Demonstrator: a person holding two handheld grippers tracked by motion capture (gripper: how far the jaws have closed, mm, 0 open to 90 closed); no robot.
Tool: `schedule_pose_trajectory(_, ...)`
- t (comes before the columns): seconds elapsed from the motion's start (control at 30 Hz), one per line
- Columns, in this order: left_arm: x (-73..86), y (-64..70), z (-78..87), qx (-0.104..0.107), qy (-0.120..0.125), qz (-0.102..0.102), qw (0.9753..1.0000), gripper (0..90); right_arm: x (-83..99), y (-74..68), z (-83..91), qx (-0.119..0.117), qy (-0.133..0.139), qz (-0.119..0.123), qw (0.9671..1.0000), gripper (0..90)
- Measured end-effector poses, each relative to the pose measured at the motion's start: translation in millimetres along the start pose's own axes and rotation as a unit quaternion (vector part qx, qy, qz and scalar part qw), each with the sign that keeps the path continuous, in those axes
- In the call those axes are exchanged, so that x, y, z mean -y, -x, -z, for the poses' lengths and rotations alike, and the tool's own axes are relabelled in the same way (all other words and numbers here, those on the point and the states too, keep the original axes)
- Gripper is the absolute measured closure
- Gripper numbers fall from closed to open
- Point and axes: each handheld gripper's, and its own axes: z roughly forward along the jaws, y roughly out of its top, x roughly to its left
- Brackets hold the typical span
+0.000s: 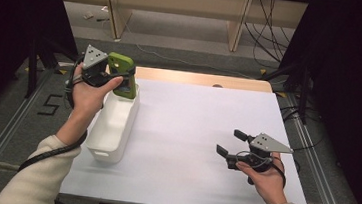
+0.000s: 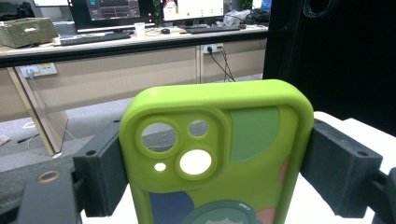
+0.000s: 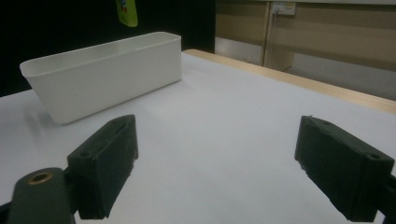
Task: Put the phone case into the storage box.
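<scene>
My left gripper [image 1: 121,78] is shut on a lime-green phone case [image 1: 123,74], held upright in the air above the far end of a long white bin [image 1: 112,125]. In the left gripper view the phone case [image 2: 219,154] is clamped by its two long edges between the black jaws, camera cut-outs uppermost, a cartoon print below. My right gripper [image 1: 231,142] stands open just above the white table sheet [image 1: 186,132] at the right, with nothing between its jaws. In the right gripper view the bin [image 3: 102,74] lies to the left, with the case's lower end [image 3: 127,12] hanging above it.
The white bin lies lengthwise along the left edge of the sheet. A strip of wooden tabletop [image 1: 201,79] shows beyond the sheet. Black curtains stand at both sides, and cables [image 1: 269,30] trail on the floor behind the table.
</scene>
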Motion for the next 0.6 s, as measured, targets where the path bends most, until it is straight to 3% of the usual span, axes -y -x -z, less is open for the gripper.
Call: schedule_pose_trajectory(0.6,3.0,-5.5,-7.2,-0.008,-0.005,0.004,0.9999,16.2,0.1,0.3,-0.1,0.002,0.001,0.001,1.0000,14.3)
